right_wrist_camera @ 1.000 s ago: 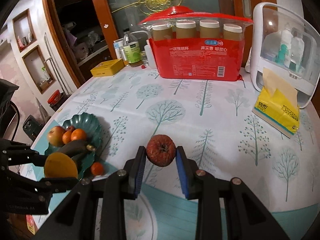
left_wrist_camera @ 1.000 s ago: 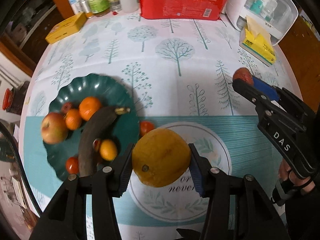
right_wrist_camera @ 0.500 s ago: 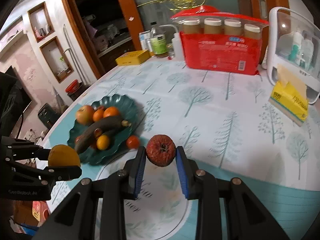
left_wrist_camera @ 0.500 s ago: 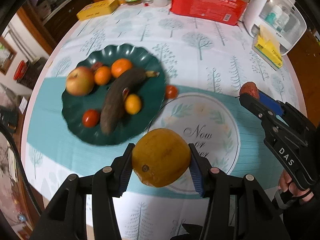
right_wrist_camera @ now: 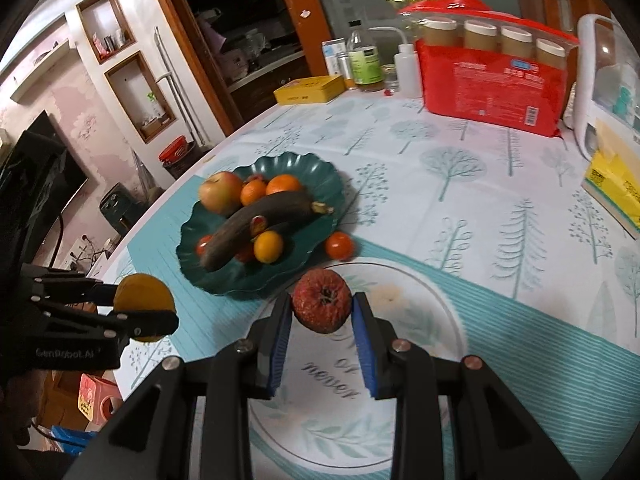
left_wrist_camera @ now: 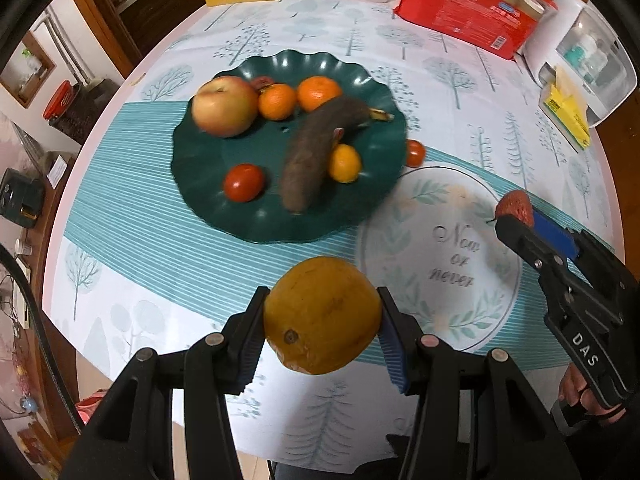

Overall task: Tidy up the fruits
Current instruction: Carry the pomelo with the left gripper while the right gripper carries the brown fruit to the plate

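While left jaws clamp a round orange (left_wrist_camera: 322,315), right jaws pinch a wrinkled red fruit (right_wrist_camera: 321,306).

On the scalloped dark green plate (left_wrist_camera: 224,208), a small dark red fruit (left_wrist_camera: 262,81) is mostly hidden behind the red-yellow apple (left_wrist_camera: 224,106) and a small orange mandarin (left_wrist_camera: 277,101). In the right wrist view, a red tomato (right_wrist_camera: 203,245) on the plate is partly covered by the blackened banana (right_wrist_camera: 256,232). The white storage box (right_wrist_camera: 608,80), far behind the plate, is cut by the picture's edge.
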Action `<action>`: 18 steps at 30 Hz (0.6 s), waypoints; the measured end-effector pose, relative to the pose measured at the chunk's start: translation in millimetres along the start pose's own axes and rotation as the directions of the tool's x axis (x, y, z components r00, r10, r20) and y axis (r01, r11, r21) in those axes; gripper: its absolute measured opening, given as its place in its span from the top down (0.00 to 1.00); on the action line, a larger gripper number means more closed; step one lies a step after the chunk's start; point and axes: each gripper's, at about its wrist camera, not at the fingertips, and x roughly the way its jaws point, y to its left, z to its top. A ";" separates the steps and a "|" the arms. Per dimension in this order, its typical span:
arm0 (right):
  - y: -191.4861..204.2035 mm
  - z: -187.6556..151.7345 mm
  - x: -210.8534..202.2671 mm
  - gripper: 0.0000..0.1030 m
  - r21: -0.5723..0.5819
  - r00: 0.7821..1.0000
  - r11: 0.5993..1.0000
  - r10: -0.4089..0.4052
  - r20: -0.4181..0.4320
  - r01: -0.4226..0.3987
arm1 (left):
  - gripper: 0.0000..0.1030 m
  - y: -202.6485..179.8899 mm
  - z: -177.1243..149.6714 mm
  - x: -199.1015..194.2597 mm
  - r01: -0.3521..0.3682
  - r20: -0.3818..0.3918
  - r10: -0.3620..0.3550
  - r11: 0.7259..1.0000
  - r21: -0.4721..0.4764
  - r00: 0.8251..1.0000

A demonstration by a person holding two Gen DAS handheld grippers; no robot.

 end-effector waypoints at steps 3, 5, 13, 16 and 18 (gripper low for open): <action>14.3 2.2 7.0 0.70 0.013 1.000 1.000 -0.004 -0.006 0.004 | 0.52 16.6 5.8 2.8 0.002 -0.009 -0.002 1.000 0.017 1.000; 24.5 4.7 11.3 0.70 0.026 1.000 1.000 -0.002 -0.004 0.002 | 0.51 27.9 10.0 3.7 0.007 -0.010 -0.007 1.000 0.030 1.000; 60.8 21.2 36.4 0.70 0.079 1.000 0.997 -0.010 0.021 0.009 | 0.51 73.9 36.8 9.6 0.015 -0.008 -0.014 0.995 0.096 1.000; 74.4 28.9 47.2 0.70 0.102 0.999 0.995 -0.015 0.039 0.011 | 0.51 84.3 47.1 14.3 0.020 -0.007 -0.019 0.992 0.127 1.000; 80.5 32.7 52.6 0.70 0.113 0.999 0.994 -0.015 0.048 0.009 | 0.51 90.9 54.3 17.6 0.028 -0.004 -0.027 0.989 0.146 1.000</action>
